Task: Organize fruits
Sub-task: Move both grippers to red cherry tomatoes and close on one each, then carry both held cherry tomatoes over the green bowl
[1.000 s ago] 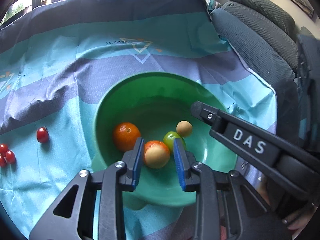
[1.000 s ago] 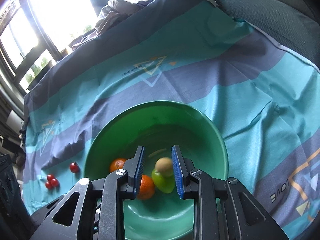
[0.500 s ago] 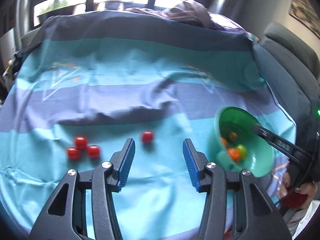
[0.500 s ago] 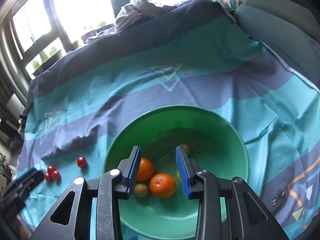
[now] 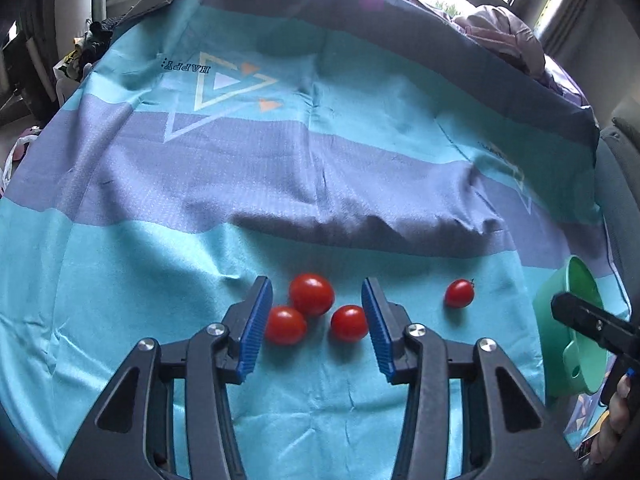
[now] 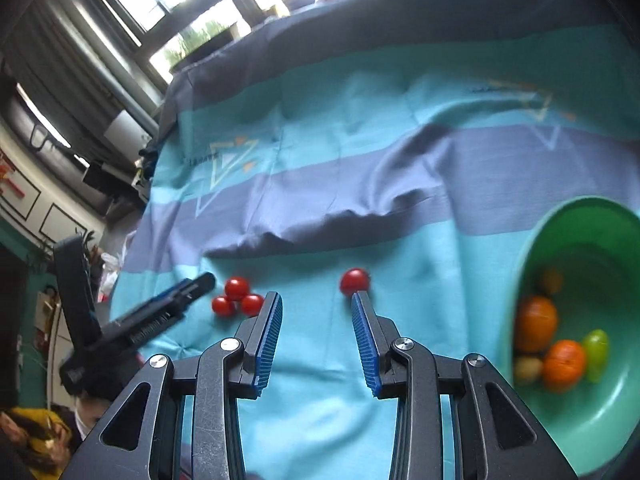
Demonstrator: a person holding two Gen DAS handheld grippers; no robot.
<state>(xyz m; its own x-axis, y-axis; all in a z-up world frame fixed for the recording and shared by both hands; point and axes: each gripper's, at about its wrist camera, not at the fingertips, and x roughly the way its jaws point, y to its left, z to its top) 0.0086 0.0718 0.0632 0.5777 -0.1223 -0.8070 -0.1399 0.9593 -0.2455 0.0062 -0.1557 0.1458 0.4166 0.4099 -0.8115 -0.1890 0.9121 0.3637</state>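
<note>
Wrinkled matt cloth sheet (image 5: 360, 184); glossy smooth-skinned cherry tomatoes (image 5: 311, 294); smooth green plastic bowl (image 6: 560, 224); matt black plastic left gripper (image 5: 316, 330) with ribbed blue pads (image 5: 254, 328)

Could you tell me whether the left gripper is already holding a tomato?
No, the left gripper is open, with three tomatoes loose on the cloth between its fingers.

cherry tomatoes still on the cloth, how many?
4. Three clustered between the left gripper's open fingers: back tomato, front-left tomato, front-right tomato. Lone tomato sits apart, toward the green bowl.
</note>
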